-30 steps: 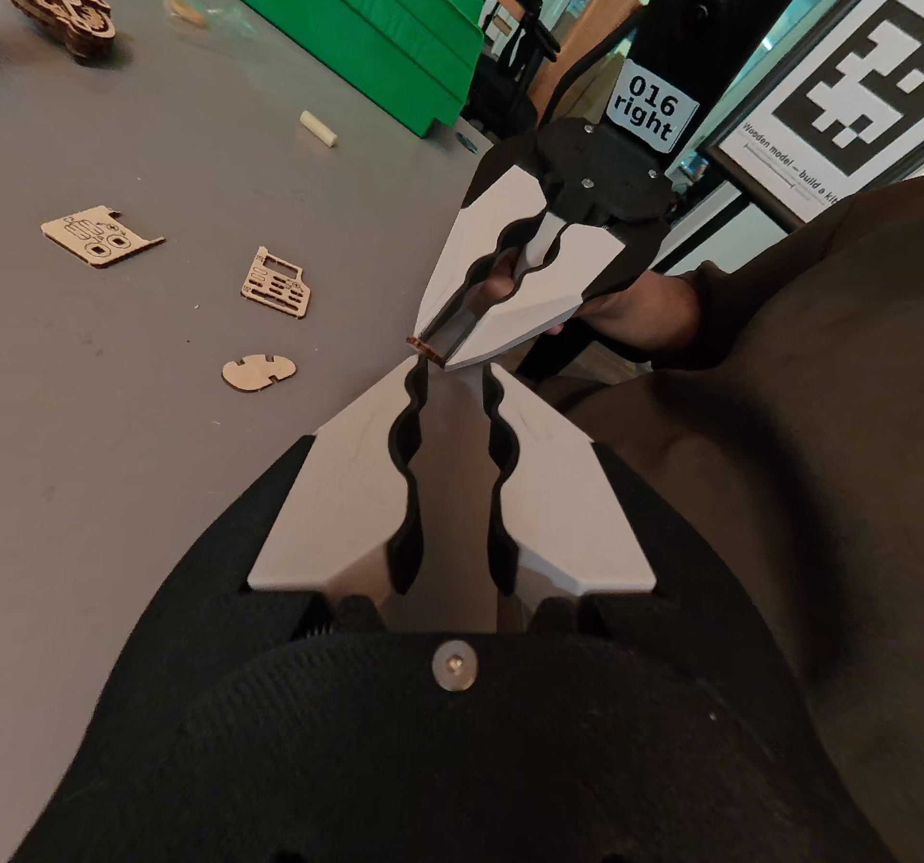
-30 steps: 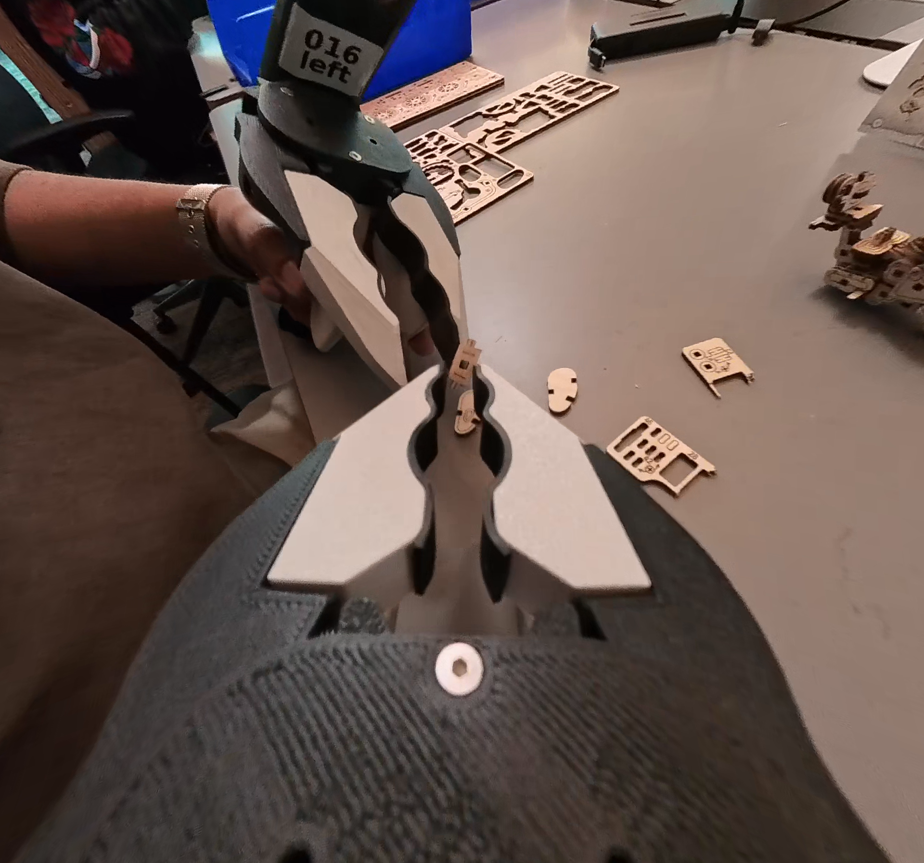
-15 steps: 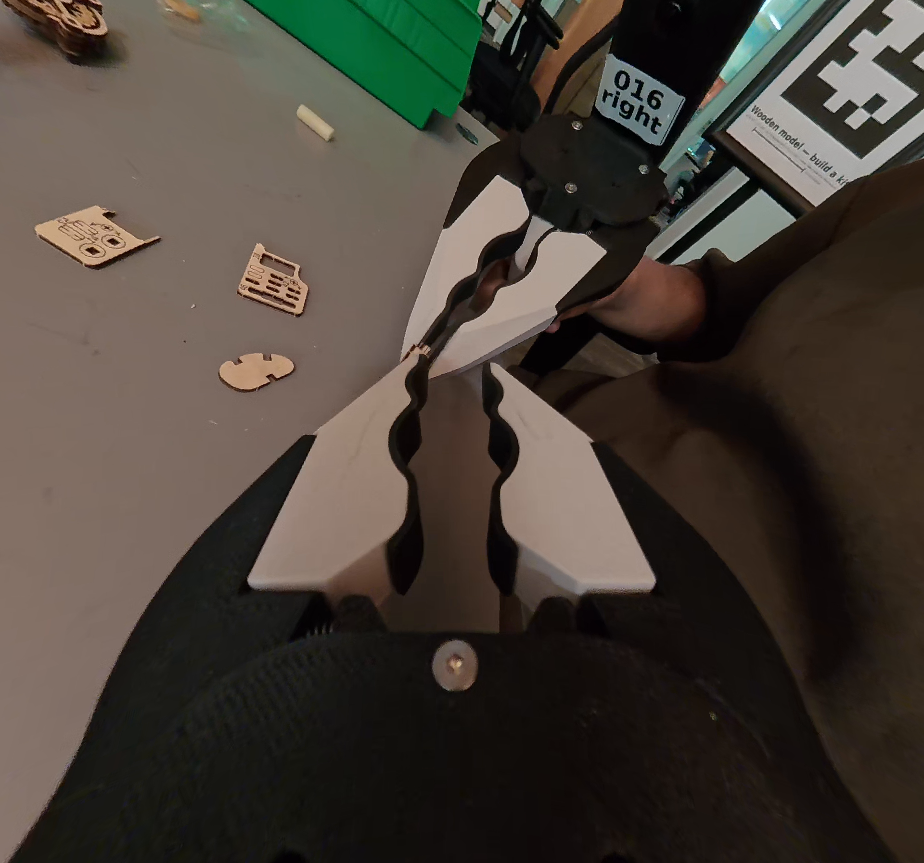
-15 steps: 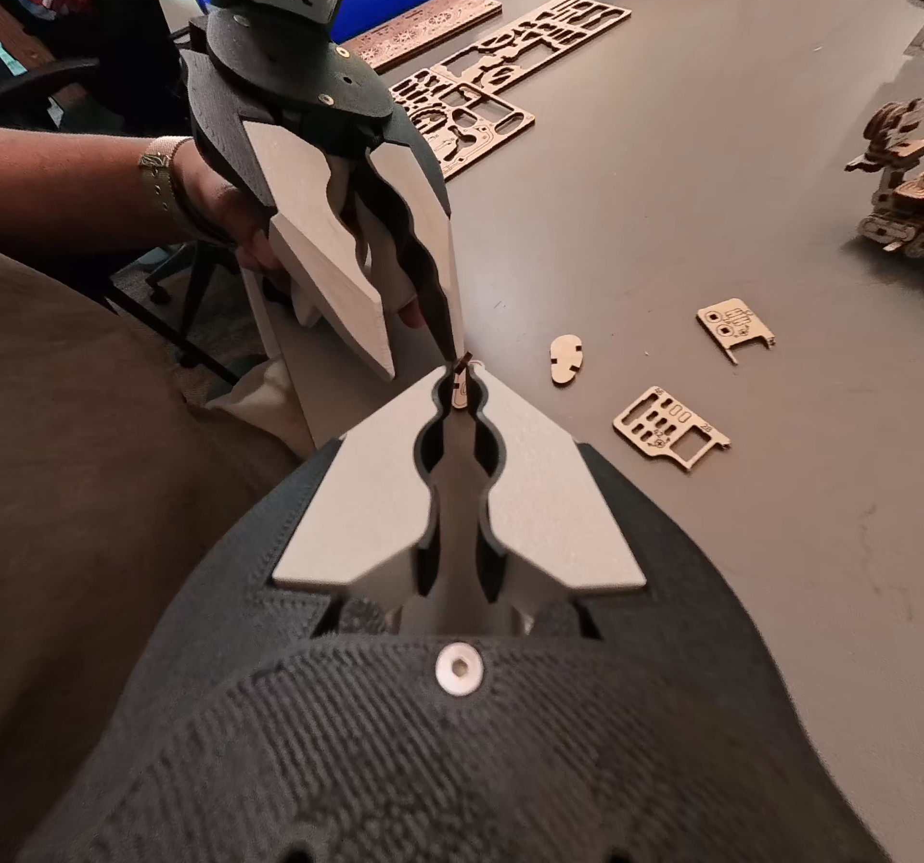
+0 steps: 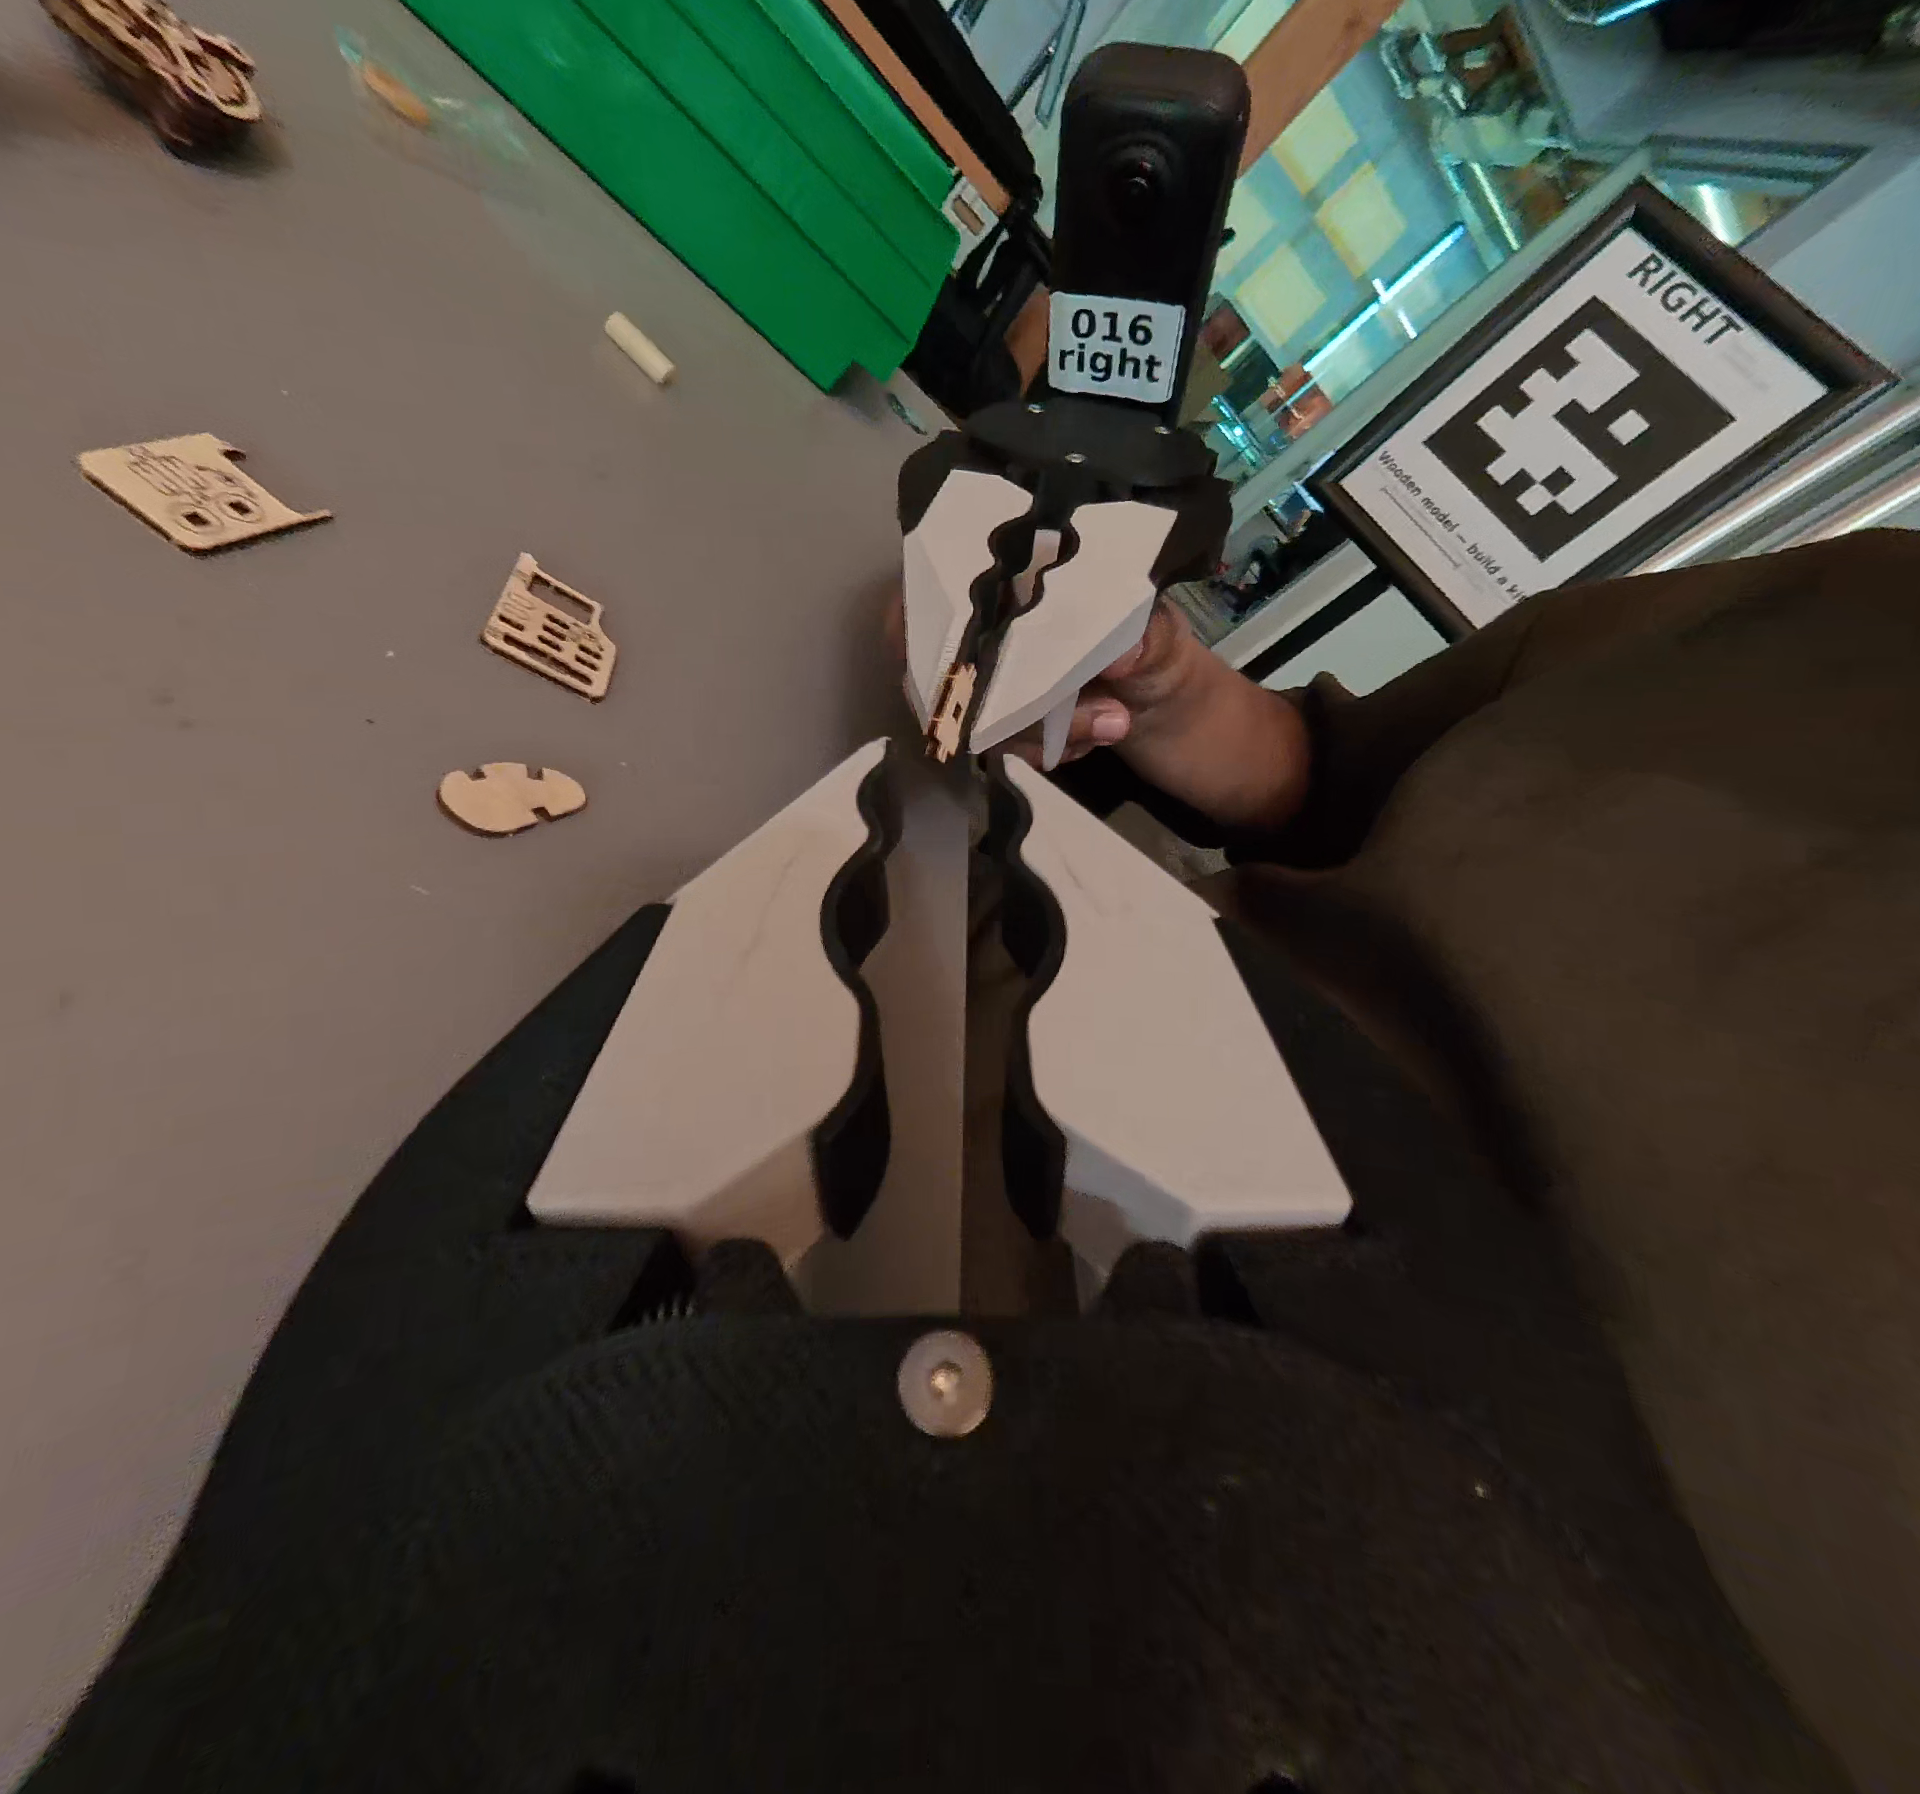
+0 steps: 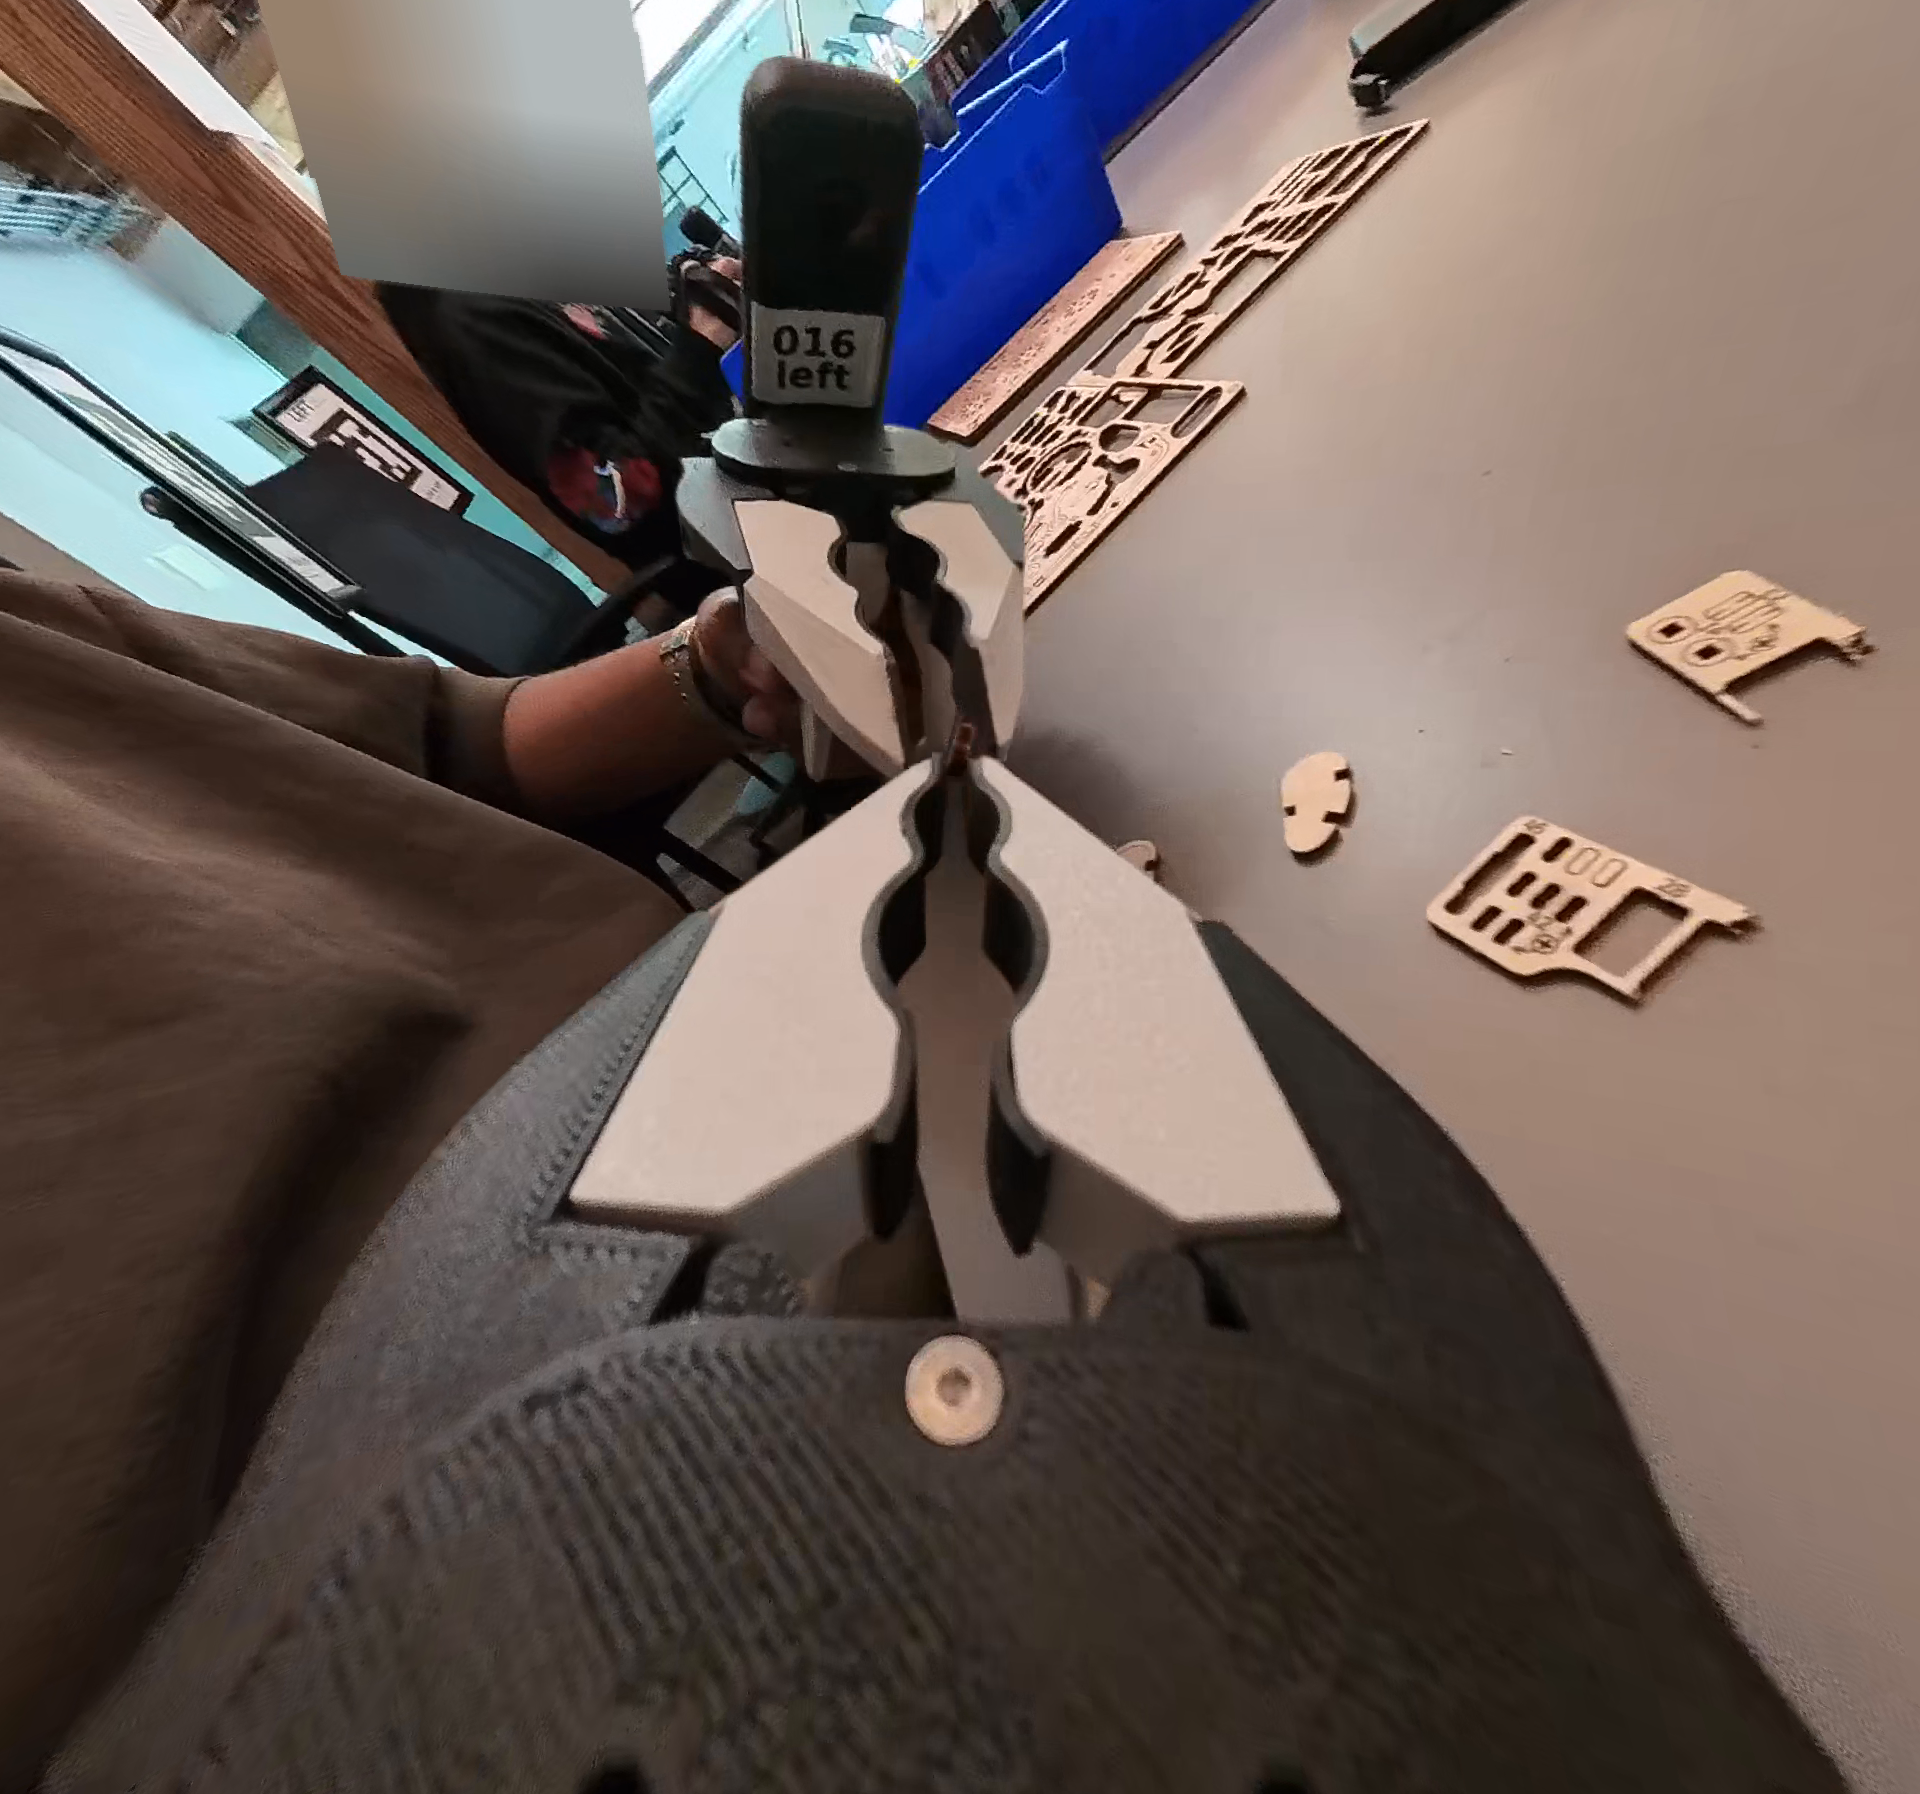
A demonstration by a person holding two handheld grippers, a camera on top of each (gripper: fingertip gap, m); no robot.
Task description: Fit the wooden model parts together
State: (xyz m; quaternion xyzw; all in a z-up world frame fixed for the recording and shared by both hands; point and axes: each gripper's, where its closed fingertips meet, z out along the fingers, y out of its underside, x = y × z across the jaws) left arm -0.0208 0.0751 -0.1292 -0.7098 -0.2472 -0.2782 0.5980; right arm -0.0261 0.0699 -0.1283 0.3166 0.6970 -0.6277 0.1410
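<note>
While pinched, thin slotted plywood piece [image 5: 951, 711] meets left gripper [image 5: 943, 765].

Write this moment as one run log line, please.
left gripper: open | right gripper: shut on small wooden part | tips nearly meet | oval piece on table

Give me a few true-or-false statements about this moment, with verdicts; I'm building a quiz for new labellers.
1. The right claw grips a small wooden piece. True.
2. An oval piece lies flat on the table. True.
3. Both claws rest on the table. False: the left claw and the right claw are held up, tip to tip.
4. The long bin is red. False: the bin is green.
</note>
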